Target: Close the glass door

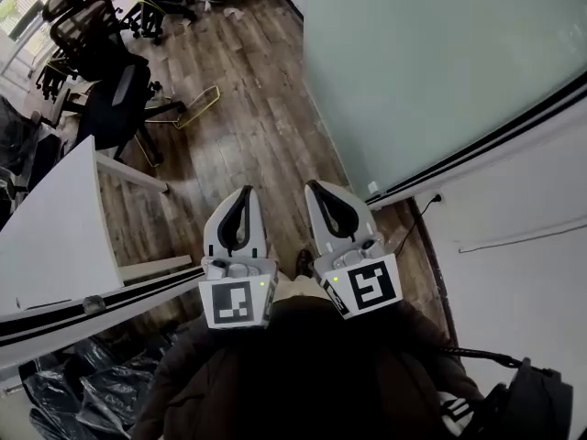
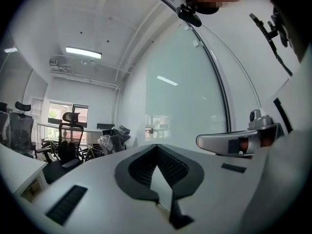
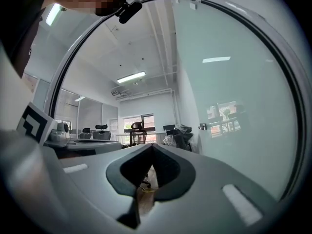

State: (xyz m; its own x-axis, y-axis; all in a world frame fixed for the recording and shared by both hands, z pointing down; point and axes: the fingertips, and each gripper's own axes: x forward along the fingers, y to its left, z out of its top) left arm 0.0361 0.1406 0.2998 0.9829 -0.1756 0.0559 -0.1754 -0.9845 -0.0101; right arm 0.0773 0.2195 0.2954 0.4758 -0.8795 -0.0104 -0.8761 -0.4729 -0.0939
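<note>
**A:** Where is the glass door right now?

**B:** Far right. It's the big frosted pane, with its dark bottom rail running along the wooden floor. I take that pane for the door, though I cannot tell which part of it moves.

**A:** And the grippers?

**B:** Both are near the person's body, well apart from the glass. The left hand-held gripper has its jaws together with nothing between them. The right hand-held gripper is the same: tips meeting, empty.

**A:** So nothing is gripped. What could go wrong from here?

**B:** Mostly slipping, I'd say. Closed jaws can only push, and hard tips on smooth glass may skate sideways instead of moving the pane. A sharp knock from a tip could also mark or chip it.

**A:** Is there a handle to go for?

**B:** The right gripper view shows a small fitting on the glass, far along the pane. It is too small for me to call it a handle. If it is one, the jaws would have to part first, or they would just bump it.

**A:** Anything low down?

**B:** A dark cable lies on the floor just beside the near end of the rail. A moving door could pinch or drag it. The person's shoe is also near that end, so a quick swing might catch the foot.
</note>
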